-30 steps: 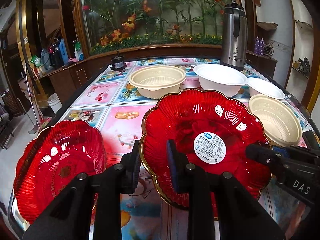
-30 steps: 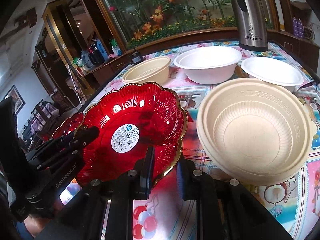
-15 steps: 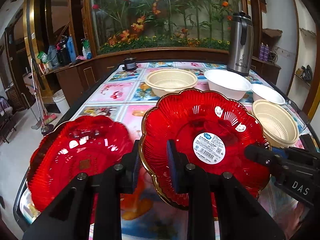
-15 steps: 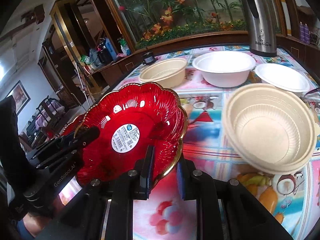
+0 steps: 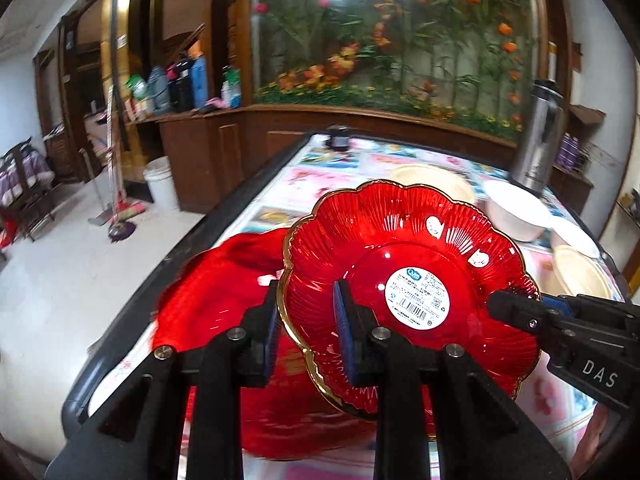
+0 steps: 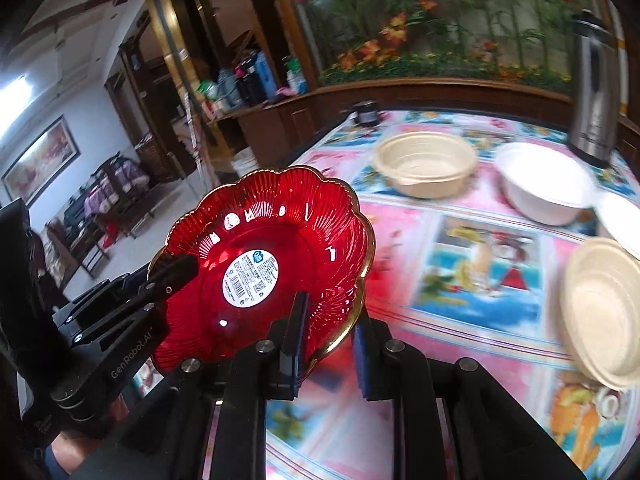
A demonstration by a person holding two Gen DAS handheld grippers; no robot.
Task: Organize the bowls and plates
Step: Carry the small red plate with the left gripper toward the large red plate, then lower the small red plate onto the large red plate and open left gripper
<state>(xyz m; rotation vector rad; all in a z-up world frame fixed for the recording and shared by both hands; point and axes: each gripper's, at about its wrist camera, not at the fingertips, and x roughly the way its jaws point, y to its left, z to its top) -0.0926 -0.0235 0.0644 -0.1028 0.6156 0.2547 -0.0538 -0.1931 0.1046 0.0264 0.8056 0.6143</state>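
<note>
Red plate (image 5: 404, 276): translucent, ribbed, scalloped like a flower, with a thin gold rim. It is held off the table (image 6: 472, 248), tilted, by both claws at once. The left gripper (image 5: 306, 332) is clamped on the near-left rim, one blue-padded finger under the plate and one inside it. The right gripper (image 6: 326, 344) is clamped on the opposite rim in the same way; in the left wrist view its black finger enters from the right, marked "DAS". In the right wrist view the left tool's body reads "GenRobot.AI".

A round white sticker (image 5: 417, 293) with a barcode and a small blue logo sits at the plate's centre, just ahead of the left claw; its fine print is too small to read.

A second red plate (image 5: 224, 280), apparently of the same pattern though blurred, lies on the table below and left of the left claw.

Ahead and right of the right claw stand two ribbed beige bowls (image 6: 426, 164) and (image 6: 604, 308) and a smooth white bowl (image 6: 544, 184). Beyond them stands a brushed steel flask (image 6: 594, 88); its lettering is blurred.
</note>
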